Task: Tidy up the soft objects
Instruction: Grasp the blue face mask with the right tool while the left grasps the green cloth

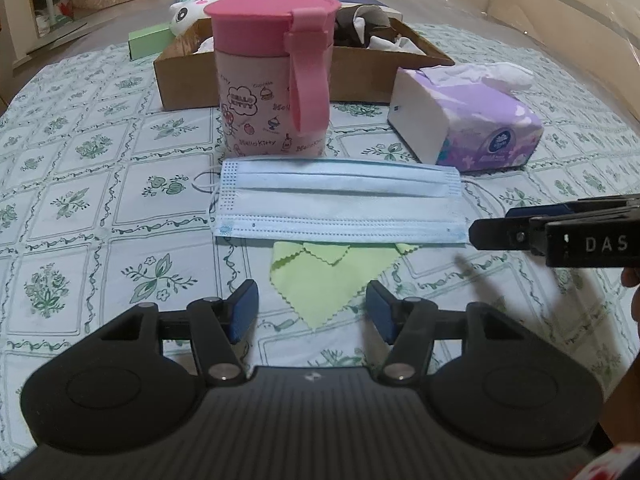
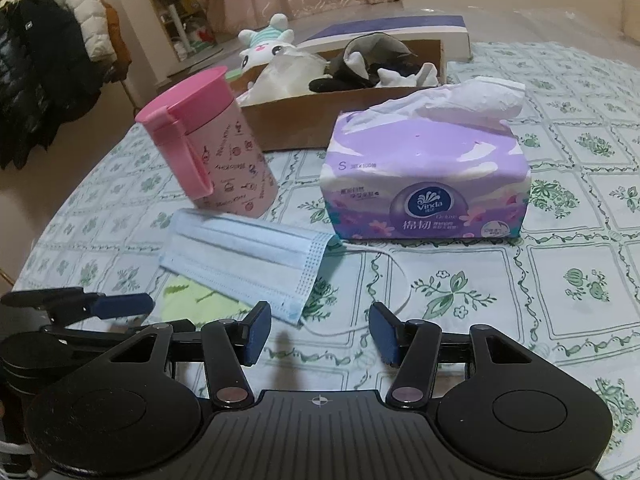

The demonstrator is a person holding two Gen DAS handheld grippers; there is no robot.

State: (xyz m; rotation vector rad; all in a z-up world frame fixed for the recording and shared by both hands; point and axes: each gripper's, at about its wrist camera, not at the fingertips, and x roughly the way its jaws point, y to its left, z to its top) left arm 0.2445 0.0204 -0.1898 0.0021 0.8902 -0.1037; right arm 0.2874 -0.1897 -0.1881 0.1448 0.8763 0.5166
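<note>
Soft things lie spread on the flowered tablecloth (image 1: 80,208); a pale blue face mask (image 1: 340,204) lies flat in the middle of it, just on the near side of a pink Hello Kitty cup (image 1: 272,76) and near-left of a purple tissue pack (image 1: 468,120); its far edge runs close to the cup's base, though I cannot tell if they touch. A yellow-green cloth (image 1: 324,280) with pinked edges pokes out from under the mask's near edge, partly covered by it; a white ear loop (image 2: 384,276) trails from the mask's right end onto the tablecloth.

Farther back sits a cardboard box (image 1: 360,76) holding dark and white fabric items; a white plush toy (image 1: 196,4) lies at its far left corner, beside a green box (image 1: 150,40); coats (image 2: 44,80) hang at the left of the room.

The left gripper (image 1: 312,308) hovers low over the near part of the cloth, its blue-padded fingers (image 1: 244,308) spread wide with nothing between them; the right gripper (image 2: 320,334) is likewise wide apart and empty, poised over the tablecloth near the mask's right near corner; from the left wrist view it comes in from the right, level with the mask's near edge.
</note>
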